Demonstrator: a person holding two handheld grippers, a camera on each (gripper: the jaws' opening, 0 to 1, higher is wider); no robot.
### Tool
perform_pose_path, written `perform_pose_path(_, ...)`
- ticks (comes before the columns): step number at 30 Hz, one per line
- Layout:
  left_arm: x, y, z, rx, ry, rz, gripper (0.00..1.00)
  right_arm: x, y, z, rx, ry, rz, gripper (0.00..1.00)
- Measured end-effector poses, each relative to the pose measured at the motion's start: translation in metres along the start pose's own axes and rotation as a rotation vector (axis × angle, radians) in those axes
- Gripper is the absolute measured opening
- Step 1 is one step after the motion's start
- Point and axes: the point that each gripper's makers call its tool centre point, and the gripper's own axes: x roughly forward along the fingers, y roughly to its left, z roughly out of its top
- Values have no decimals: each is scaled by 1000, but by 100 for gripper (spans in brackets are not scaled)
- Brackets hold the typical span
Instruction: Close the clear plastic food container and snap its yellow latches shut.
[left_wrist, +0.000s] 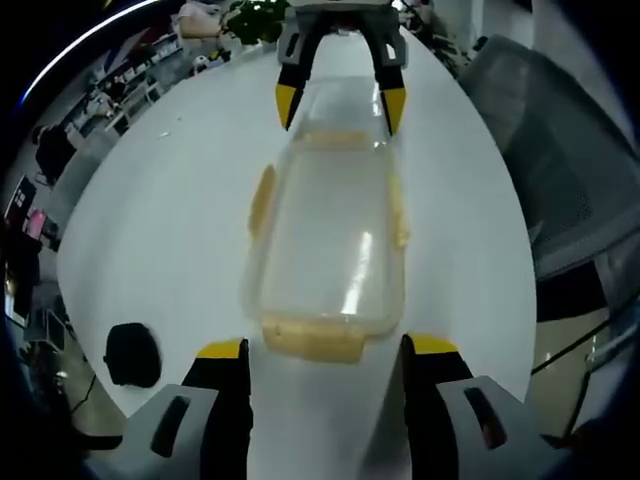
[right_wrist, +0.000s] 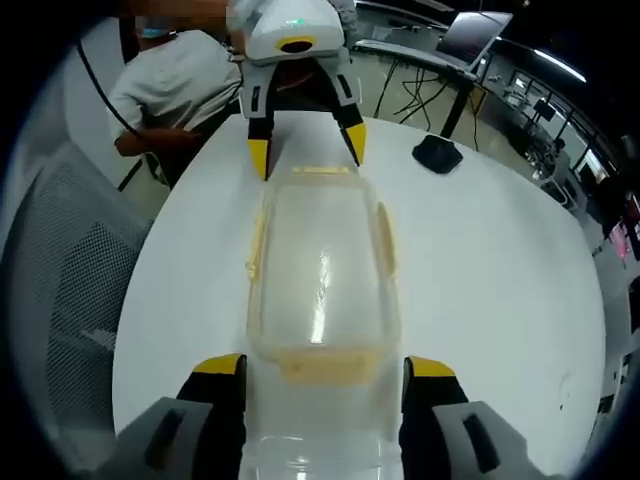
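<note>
A clear plastic food container (left_wrist: 330, 240) lies lengthwise on the white round table (left_wrist: 170, 200) with its lid on top. Yellow latches (left_wrist: 262, 196) show on its long sides and at both ends; I cannot tell whether they are snapped down. My left gripper (left_wrist: 327, 348) is open, its yellow-tipped jaws standing either side of the container's near end latch (left_wrist: 312, 345). Opposite, my right gripper (left_wrist: 340, 108) is open across the far end. In the right gripper view the container (right_wrist: 320, 270) sits between my right gripper (right_wrist: 325, 366) and the left gripper (right_wrist: 306, 153).
A small black object (left_wrist: 132, 355) (right_wrist: 437, 153) lies on the table near its edge. A grey mesh chair (left_wrist: 560, 170) (right_wrist: 60, 290) stands beside the table. A person (right_wrist: 180, 85) is behind the left gripper. Desks and a plant (left_wrist: 255, 18) lie beyond.
</note>
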Motion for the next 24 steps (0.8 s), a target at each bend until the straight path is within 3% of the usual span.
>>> perform_pose_path(8, 3, 0, 2, 17, 6, -39, 57, 8, 1, -1, -5, 34, 25, 60)
perform_pose_path(16, 5, -3, 3, 52, 30, -99, 46, 16, 5, -9, -11, 77, 58, 59)
perform_pose_path(22, 5, 1, 5, 74, 37, -100, 38, 16, 3, -8, -3, 85, 53, 54)
perform_pose_path(24, 5, 2, 4, 67, 38, -102, 38, 15, 2, -9, -4, 92, 51, 49)
